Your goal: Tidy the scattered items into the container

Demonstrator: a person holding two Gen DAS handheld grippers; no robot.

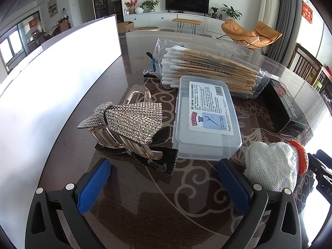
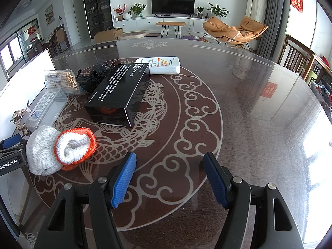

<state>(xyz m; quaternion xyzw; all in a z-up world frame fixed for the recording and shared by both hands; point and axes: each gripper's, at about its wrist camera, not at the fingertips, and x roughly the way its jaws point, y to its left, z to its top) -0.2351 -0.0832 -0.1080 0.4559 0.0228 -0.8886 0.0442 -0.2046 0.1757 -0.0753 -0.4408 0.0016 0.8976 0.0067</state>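
Hovering low, both hand-held grippers, left (image 1: pixel 164 178) and right (image 2: pixel 169 178), gape over table (image 2: pixel 249 103).

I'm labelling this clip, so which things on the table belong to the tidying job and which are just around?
Job items:
- white container
- rhinestone hair clip
- floss pick box
- cotton swabs
- black box
- rolled glove
- white packet
- left hand-held gripper and right hand-held gripper, both open

Just around:
- television
- orange chairs
- potted plants
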